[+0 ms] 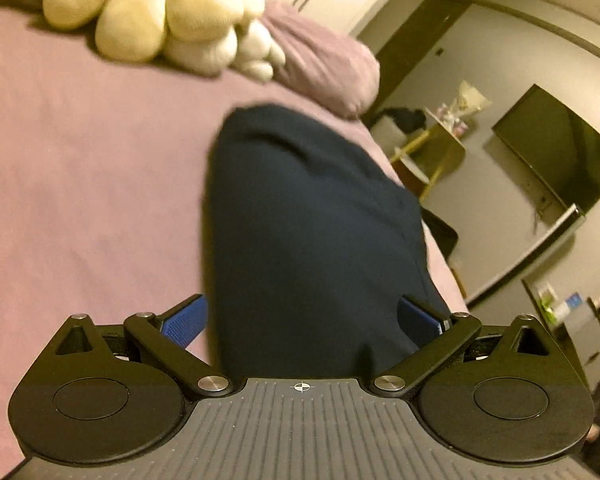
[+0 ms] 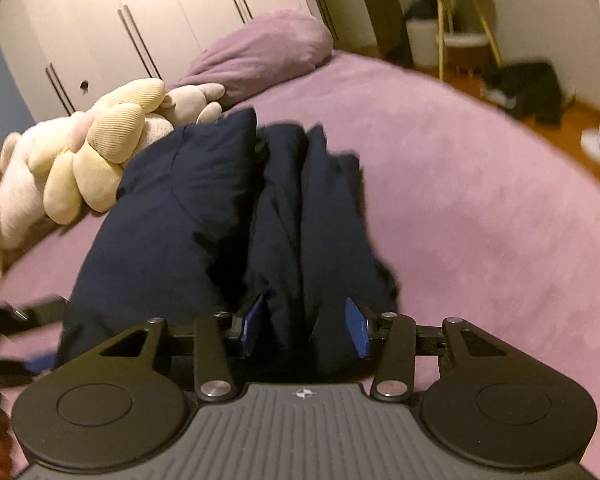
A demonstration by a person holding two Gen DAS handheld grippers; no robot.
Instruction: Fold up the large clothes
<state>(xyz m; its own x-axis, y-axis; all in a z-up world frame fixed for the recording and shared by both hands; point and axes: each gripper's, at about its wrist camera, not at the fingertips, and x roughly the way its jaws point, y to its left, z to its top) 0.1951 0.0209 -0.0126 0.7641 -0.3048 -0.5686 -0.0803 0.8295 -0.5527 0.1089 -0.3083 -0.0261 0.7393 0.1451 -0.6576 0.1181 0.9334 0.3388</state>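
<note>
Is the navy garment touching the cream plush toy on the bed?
Cannot tell. In the right wrist view the navy garment overlaps the cream plush toy with no gap visible; the left wrist view shows bed between them.

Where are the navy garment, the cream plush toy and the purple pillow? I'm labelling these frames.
navy garment [image 2: 204, 216], right wrist view, its broad left fold.
cream plush toy [image 1: 140, 12], left wrist view, a middle petal.
purple pillow [image 2: 268, 48], right wrist view, its rumpled top.
</note>
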